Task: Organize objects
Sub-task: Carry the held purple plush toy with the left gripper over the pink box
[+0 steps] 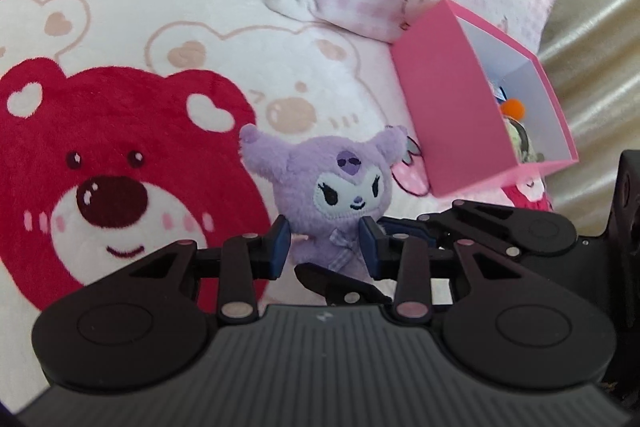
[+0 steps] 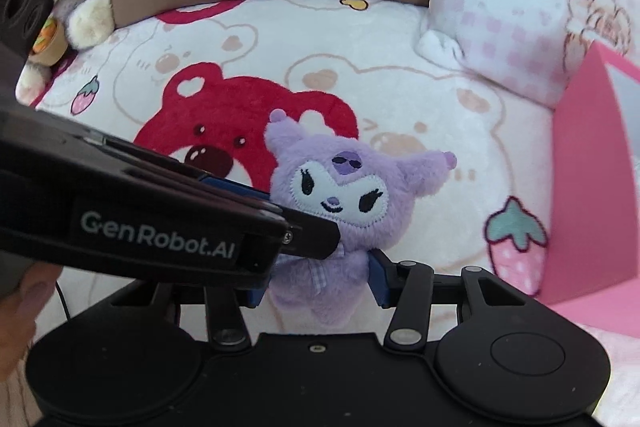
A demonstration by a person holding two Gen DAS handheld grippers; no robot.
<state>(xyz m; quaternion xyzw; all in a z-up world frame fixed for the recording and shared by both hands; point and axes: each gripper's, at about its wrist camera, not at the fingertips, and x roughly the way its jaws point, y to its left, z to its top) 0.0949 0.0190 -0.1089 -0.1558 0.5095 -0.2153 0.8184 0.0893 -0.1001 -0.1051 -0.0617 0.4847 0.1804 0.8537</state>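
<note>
I have the purple plush doll pinched by both tongs: the left tongs clench its body, and the right tongs clench it too (lower down). Beyond them to the right stands the pink box, on the bed blanket.

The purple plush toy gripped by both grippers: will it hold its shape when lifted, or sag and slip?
The plush looks soft: its body bulges between the left gripper fingers, so it probably squashes rather than resists. It likely weighs little for its size. The fuzzy pile should give grip, though the unsupported head may flop.
</note>
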